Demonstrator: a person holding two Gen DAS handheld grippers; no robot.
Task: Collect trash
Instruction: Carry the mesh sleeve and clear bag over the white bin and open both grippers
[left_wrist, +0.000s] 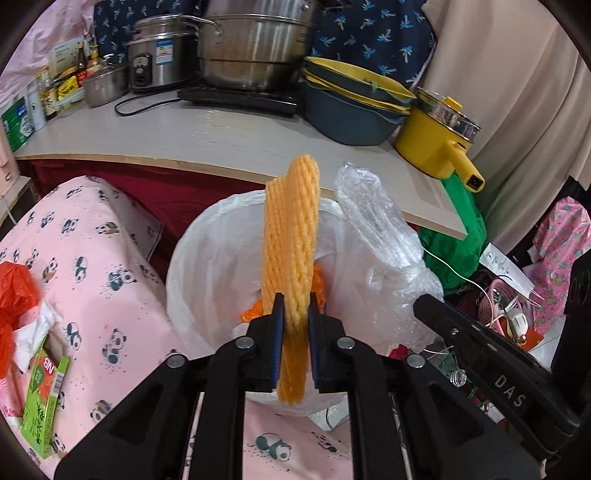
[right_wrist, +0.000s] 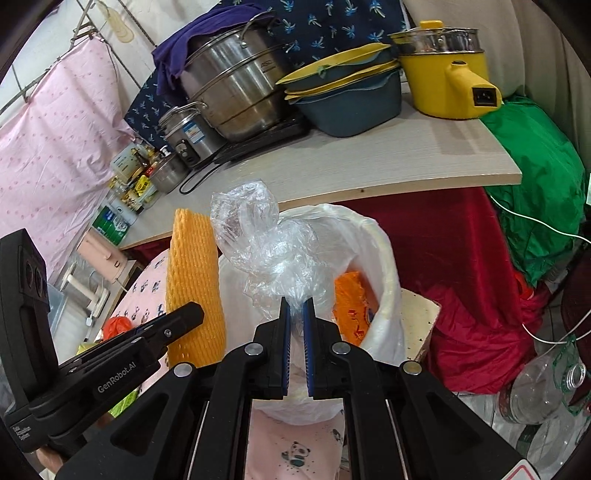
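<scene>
I see one bin (left_wrist: 192, 266), white-lined; its floor is hidden behind what I hold, and only an orange scrap (right_wrist: 352, 314) shows inside. One foam net (left_wrist: 291, 258) stands upright over the bin mouth in my left gripper (left_wrist: 295, 314), pads against it, narrowly parted. One clear bag (right_wrist: 266, 251), crumpled, sits just beside it, pinched in my nearly closed right gripper (right_wrist: 295, 317). Its lower end is cut off.
</scene>
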